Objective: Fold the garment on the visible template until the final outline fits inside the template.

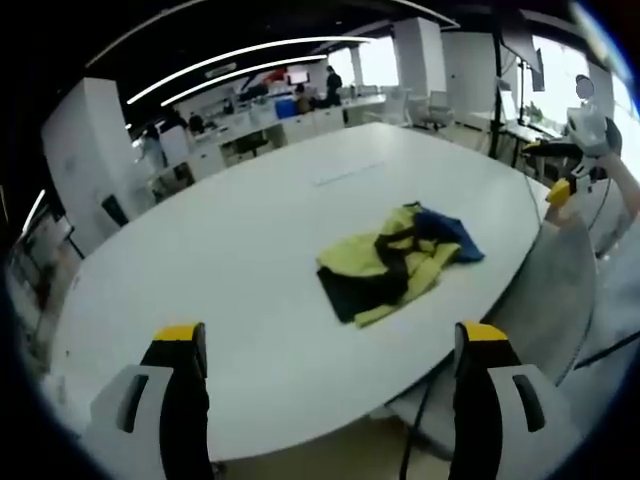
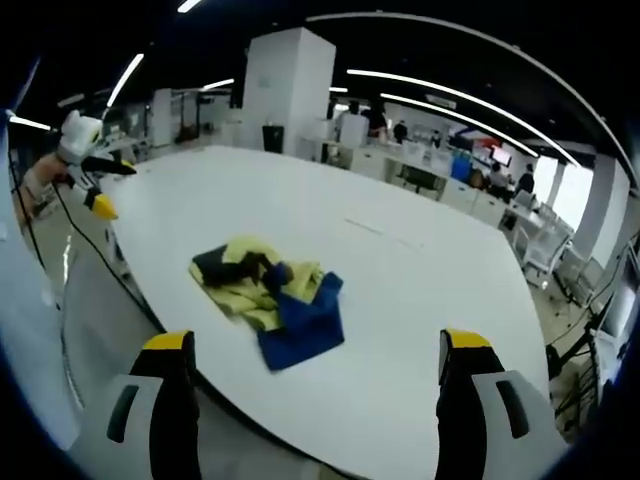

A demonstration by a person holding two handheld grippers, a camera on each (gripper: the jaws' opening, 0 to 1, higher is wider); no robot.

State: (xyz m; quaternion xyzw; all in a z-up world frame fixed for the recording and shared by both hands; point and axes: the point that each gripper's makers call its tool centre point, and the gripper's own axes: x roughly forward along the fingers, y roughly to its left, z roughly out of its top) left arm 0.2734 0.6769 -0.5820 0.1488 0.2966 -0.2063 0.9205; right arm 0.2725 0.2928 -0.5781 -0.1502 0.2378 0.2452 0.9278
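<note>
A crumpled garment (image 1: 400,262) in yellow, black and blue lies in a heap on the big white table (image 1: 250,250), near its rounded edge. My left gripper (image 1: 331,335) is held back from the table's edge, short of the heap, open, with nothing between its jaws. In the right gripper view the garment (image 2: 268,296) lies just past the table's near edge, blue part closest. The right gripper (image 2: 316,342) hovers before it, open and empty. Each gripper shows far off in the other's view: the right gripper (image 1: 572,150) and the left gripper (image 2: 85,150), each in a hand.
A faint short line (image 1: 348,175) marks the table top beyond the garment. Grey floor (image 1: 560,290) runs along the table's curved edge, and a black cable (image 2: 95,260) hangs there. Desks, chairs, a white column (image 2: 285,90) and people stand farther back.
</note>
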